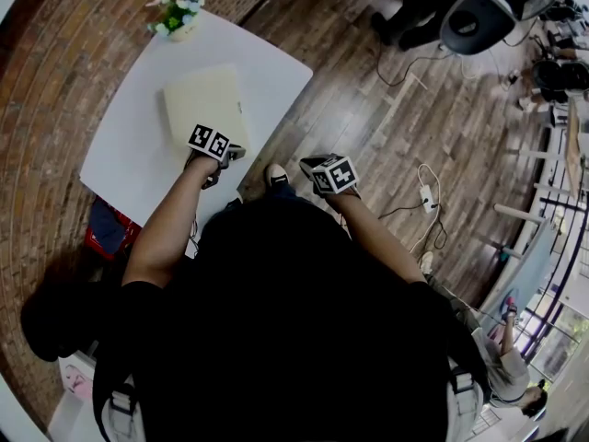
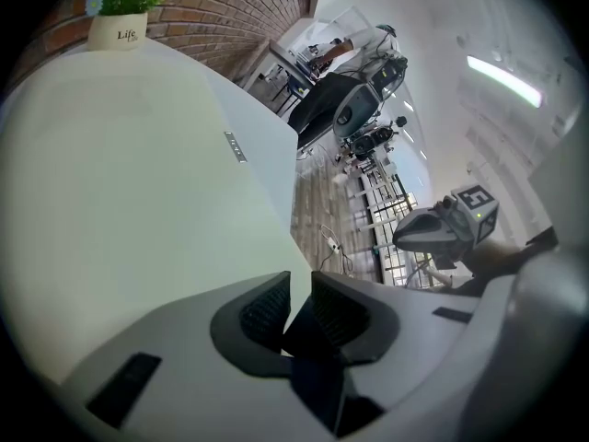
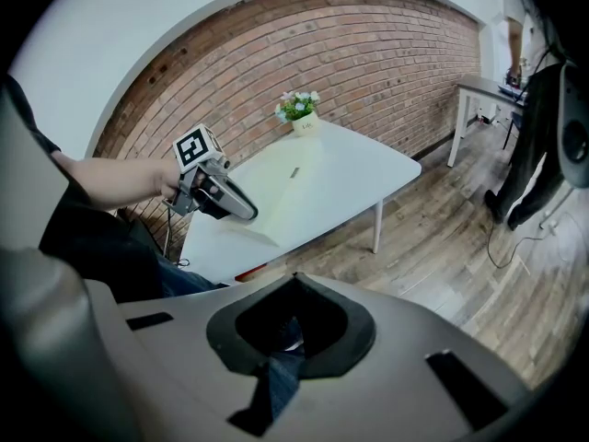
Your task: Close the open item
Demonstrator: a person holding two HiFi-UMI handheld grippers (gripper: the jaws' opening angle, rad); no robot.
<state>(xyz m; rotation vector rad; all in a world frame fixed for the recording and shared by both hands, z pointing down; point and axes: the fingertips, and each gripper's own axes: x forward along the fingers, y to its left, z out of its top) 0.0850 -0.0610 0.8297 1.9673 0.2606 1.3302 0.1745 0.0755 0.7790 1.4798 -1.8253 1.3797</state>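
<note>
A flat cream laptop-like item (image 1: 204, 104) lies on the white table (image 1: 267, 72), its lid low; I cannot tell if a slit remains. In the left gripper view its cream top (image 2: 120, 201) fills the left half. My left gripper (image 2: 291, 288) is at its near corner, jaws a narrow gap apart, with the corner just at their tips and dark space between the pads. In the right gripper view that gripper (image 3: 248, 214) rests at the item's (image 3: 294, 187) near edge. My right gripper (image 3: 294, 279) hangs off the table over my legs, its tips together, holding nothing.
A small flower pot (image 1: 177, 17) stands at the table's far corner. A red object (image 1: 109, 228) sits on the floor beside the table. A power strip (image 1: 426, 194) and cable lie on the wooden floor to the right. Black equipment (image 1: 474, 17) stands farther off.
</note>
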